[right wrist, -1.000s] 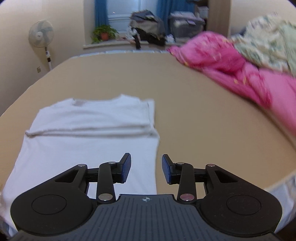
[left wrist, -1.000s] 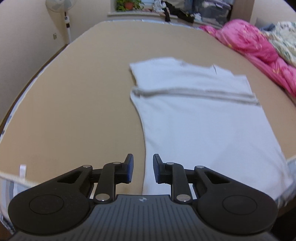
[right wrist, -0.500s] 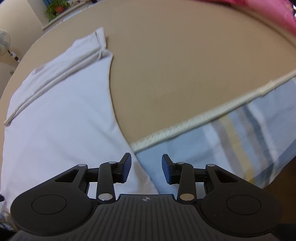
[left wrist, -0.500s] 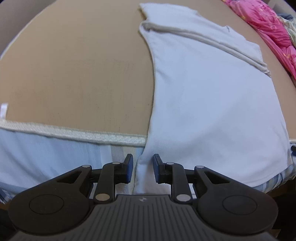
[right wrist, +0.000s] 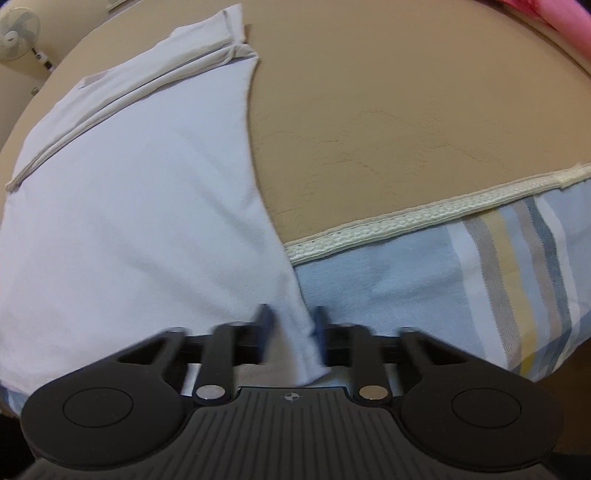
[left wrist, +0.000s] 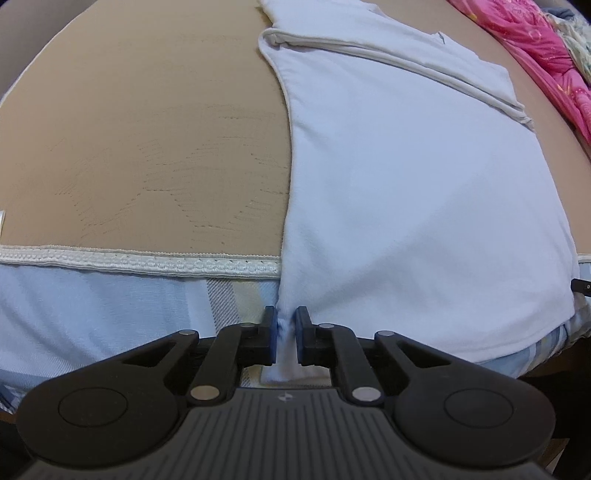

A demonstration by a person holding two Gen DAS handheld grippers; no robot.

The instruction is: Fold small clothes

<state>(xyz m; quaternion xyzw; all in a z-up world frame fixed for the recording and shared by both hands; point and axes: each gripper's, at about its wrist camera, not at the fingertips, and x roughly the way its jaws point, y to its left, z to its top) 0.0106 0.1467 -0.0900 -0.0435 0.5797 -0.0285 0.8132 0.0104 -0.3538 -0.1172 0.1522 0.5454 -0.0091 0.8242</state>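
A white T-shirt point(left wrist: 417, 177) lies flat on the tan bed top, its sleeves folded in at the far end and its hem hanging over the near edge. It also shows in the right wrist view point(right wrist: 140, 192). My left gripper point(left wrist: 284, 325) is shut on the shirt's bottom left corner, with cloth pinched between the blue pads. My right gripper point(right wrist: 291, 325) is at the bottom right corner; its jaws stand around the cloth with a gap left, and they are blurred.
The tan mattress cover point(left wrist: 147, 147) ends at a cream braided edge point(left wrist: 140, 262), with striped blue sheet point(right wrist: 461, 258) below. A pink quilt point(left wrist: 546, 48) lies at the far right. A standing fan point(right wrist: 16, 29) is far left.
Both grippers dropped from above the bed to the shirt's hem at the near edge. The left jaws closed on the left corner. The right jaws narrowed around the right corner.
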